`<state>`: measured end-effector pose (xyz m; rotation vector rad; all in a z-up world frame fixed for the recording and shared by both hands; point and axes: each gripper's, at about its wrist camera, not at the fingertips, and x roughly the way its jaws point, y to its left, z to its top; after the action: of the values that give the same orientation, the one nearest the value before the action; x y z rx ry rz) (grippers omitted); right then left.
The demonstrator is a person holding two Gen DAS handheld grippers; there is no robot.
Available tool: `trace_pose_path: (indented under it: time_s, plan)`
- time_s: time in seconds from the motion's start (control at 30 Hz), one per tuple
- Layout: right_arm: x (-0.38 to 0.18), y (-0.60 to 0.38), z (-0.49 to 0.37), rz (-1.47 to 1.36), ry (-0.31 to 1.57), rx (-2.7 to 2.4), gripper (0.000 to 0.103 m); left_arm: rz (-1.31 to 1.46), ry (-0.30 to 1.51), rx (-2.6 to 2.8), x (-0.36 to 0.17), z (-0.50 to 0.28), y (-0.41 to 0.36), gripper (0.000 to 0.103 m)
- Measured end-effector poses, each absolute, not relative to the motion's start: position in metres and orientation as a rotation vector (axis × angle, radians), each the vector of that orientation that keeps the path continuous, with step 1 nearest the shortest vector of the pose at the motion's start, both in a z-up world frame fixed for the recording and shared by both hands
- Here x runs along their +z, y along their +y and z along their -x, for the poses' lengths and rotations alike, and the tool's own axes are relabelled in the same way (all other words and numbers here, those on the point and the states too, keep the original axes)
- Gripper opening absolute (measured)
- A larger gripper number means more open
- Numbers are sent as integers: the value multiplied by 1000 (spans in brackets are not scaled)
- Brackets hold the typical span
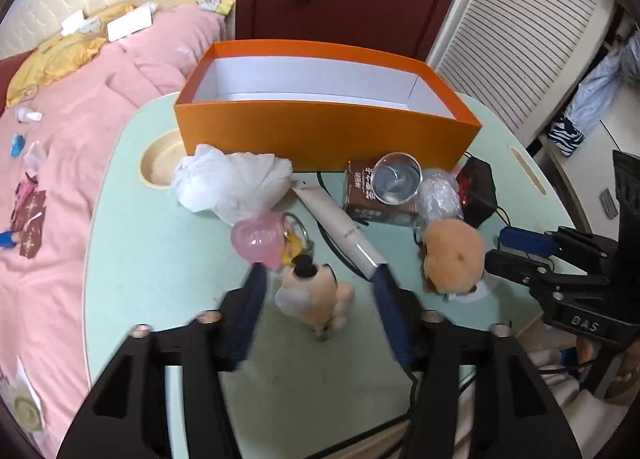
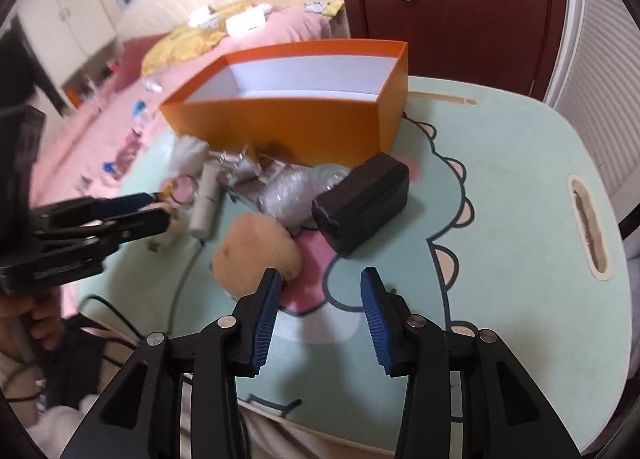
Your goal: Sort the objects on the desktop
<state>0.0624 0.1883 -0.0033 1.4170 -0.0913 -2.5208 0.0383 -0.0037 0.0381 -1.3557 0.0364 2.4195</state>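
Observation:
In the left wrist view my left gripper (image 1: 318, 279) stands open astride a small peach toy dog with a black hat (image 1: 316, 295); its pads do not touch the toy. Just beyond lie a pink heart keychain (image 1: 258, 239) and a white tube (image 1: 340, 231). To the right sits a tan plush ball (image 1: 454, 255), with my right gripper (image 1: 494, 249) close beside it. In the right wrist view the right gripper (image 2: 320, 279) is open over bare table, the plush (image 2: 256, 255) just left of its left finger. An empty orange box (image 1: 320, 131) stands behind.
On the mint table (image 1: 160, 279) also lie a crumpled white bag (image 1: 228, 183), a brown carton with a glass cup on it (image 1: 396, 179), bubble wrap (image 1: 438, 195) and a black case (image 2: 364, 203). A dark cable runs across. A pink quilted bed (image 1: 60, 179) borders the left.

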Motion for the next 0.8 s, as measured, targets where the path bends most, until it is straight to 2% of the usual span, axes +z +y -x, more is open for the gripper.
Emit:
trace_pose_path:
  time_s: [0.1, 0.27, 0.3, 0.37, 0.47, 0.5, 0.6, 0.8]
  plan:
    - [-9, 193, -63, -1428, -94, -2552, 43, 1298, 58, 2496, 41, -55, -8, 79]
    - [-15, 188, -66, -1399, 71, -2683, 51, 1351, 100, 2556, 27, -67, -16, 80]
    - [-16, 187, -68, -1381, 93, -2695, 55, 1380, 101, 2572, 21, -67, -18, 80]
    - [-19, 188, -67, -1367, 95, -2692, 80, 1402, 106, 2611, 14, -68, -21, 88]
    - [-23, 193, -64, -1362, 80, -2691, 95, 1384, 71, 2665, 9, -67, -26, 95]
    - [-24, 193, -64, -1352, 84, -2688, 97, 1369, 62, 2685, 7, -67, -27, 103]
    - [-26, 193, -64, -1337, 95, -2676, 103, 1340, 52, 2712, 5, -66, -29, 103]
    - [-28, 193, -68, -1293, 106, -2673, 103, 1324, 53, 2712, 7, -66, -31, 103]
